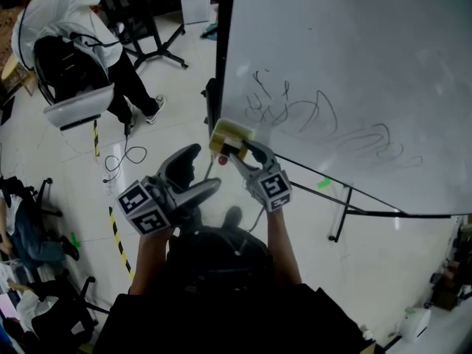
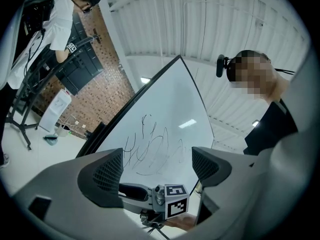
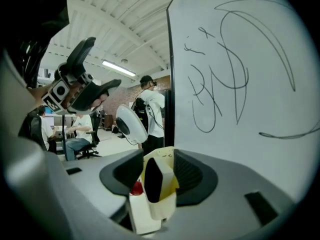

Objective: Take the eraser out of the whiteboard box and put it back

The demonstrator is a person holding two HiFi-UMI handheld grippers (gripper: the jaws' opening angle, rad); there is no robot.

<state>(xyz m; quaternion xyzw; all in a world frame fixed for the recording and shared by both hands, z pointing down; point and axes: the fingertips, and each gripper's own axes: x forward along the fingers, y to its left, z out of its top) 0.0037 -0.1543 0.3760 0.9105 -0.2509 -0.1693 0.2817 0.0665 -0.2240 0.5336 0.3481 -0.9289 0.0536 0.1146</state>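
Where the left hand holds it, at 7 o'clock in the head view, left tool (image 1: pixel 205 167): released, jaws standing apart with nothing between them, pointing toward 2 o'clock
Left tool's marker cube (image 1: pixel 144 206): at 7 o'clock of its jaws, just above the person's forearm
Right tool (image 1: pixel 237 152): released, jaws spread wide on either side of the whiteboard box, not clamping it; it lies at 2 o'clock of the left tool, near it but apart
Right tool's marker cube (image 1: pixel 274 189): at 5 o'clock of its jaws
Eraser (image 3: pixel 152 181): standing upright inside the box, dark face toward the left jaw, right between the open jaws
Red thing (image 3: pixel 136 188): small and round, in the box at 8 o'clock of the eraser, too small to name
Whiteboard box (image 1: pixel 230 135): cream-yellow, at the whiteboard's dark left edge, at 7 o'clock of the board
Whiteboard (image 1: pixel 354 65): fills 12 to 3 o'clock of the head view
Scribbles (image 1: pixel 317 120): thin dark loops at 3 o'clock of the box
Second person (image 1: pixel 74 13): white top, at 10 o'clock, well apart
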